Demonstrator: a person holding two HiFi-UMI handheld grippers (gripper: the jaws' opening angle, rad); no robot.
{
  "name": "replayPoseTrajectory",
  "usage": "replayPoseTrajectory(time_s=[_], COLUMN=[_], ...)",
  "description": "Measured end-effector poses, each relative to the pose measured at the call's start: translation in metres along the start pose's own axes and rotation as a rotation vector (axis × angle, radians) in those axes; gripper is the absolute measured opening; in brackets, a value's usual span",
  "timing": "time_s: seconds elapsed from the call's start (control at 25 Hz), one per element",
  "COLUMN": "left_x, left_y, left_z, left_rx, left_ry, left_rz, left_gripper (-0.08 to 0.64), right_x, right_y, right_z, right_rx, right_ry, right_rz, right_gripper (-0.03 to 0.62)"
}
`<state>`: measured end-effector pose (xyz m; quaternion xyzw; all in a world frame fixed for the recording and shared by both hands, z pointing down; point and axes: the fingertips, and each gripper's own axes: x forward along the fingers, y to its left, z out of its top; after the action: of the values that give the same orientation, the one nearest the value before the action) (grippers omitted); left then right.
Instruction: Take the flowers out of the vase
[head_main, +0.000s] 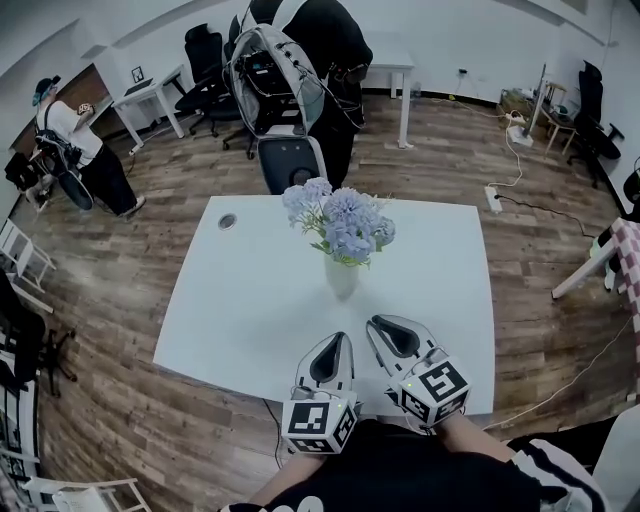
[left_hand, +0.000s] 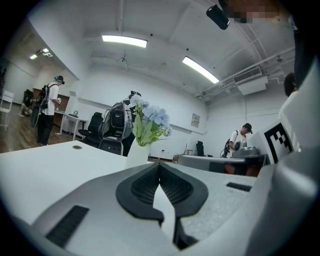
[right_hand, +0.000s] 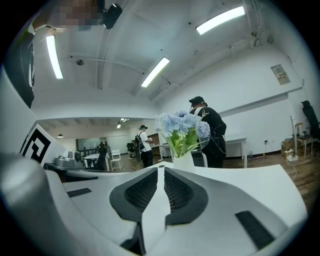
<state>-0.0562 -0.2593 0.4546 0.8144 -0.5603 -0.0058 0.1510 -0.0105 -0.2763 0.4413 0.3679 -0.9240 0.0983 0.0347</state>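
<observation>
A bunch of pale blue flowers (head_main: 341, 222) with green leaves stands upright in a small white vase (head_main: 340, 274) near the middle of the white table (head_main: 230, 300). Both grippers hover side by side over the table's near edge, pointing at the vase and well short of it. My left gripper (head_main: 343, 339) is shut with nothing in it; in its own view the left gripper (left_hand: 160, 164) has its tips together, with the flowers (left_hand: 150, 119) and vase (left_hand: 137, 156) ahead. My right gripper (head_main: 379, 323) is also shut and empty; from the right gripper (right_hand: 161, 168) I see the flowers (right_hand: 182, 126) and vase (right_hand: 183, 161) straight ahead.
A cable hole (head_main: 228, 221) sits in the table's far left corner. A person with a grey backpack (head_main: 272, 70) stands behind the table's far edge beside an office chair (head_main: 290, 160). Another person (head_main: 80, 145) stands at far left. Desks, chairs and floor cables ring the room.
</observation>
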Motion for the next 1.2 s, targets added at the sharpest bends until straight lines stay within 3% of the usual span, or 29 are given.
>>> replayPoseTrajectory(time_s=[0.04, 0.12, 0.32, 0.8, 1.2], left_x=[-0.002, -0.003, 0.001, 0.027, 0.041], left_y=[0.001, 0.006, 0.014, 0.037, 0.061], left_z=[-0.002, -0.004, -0.003, 0.005, 0.0], left_rx=[-0.005, -0.016, -0.013, -0.007, -0.015], left_ry=[0.006, 0.01, 0.01, 0.038, 0.074], left_rz=[0.005, 0.017, 0.026, -0.02, -0.024], left_gripper=[0.003, 0.003, 0.003, 0.003, 0.003], right_x=[0.002, 0.006, 0.022, 0.069, 0.096], right_y=[0.001, 0.0, -0.019, -0.048, -0.057], right_z=[-0.001, -0.002, 0.01, 0.021, 0.034], right_rx=[0.009, 0.015, 0.011, 0.078, 0.109], right_ry=[0.001, 0.003, -0.027, -0.052, -0.136], right_rz=[0.01, 0.02, -0.018, -0.09, -0.111], right_gripper=[0.043, 0.158, 0.21, 0.244, 0.256])
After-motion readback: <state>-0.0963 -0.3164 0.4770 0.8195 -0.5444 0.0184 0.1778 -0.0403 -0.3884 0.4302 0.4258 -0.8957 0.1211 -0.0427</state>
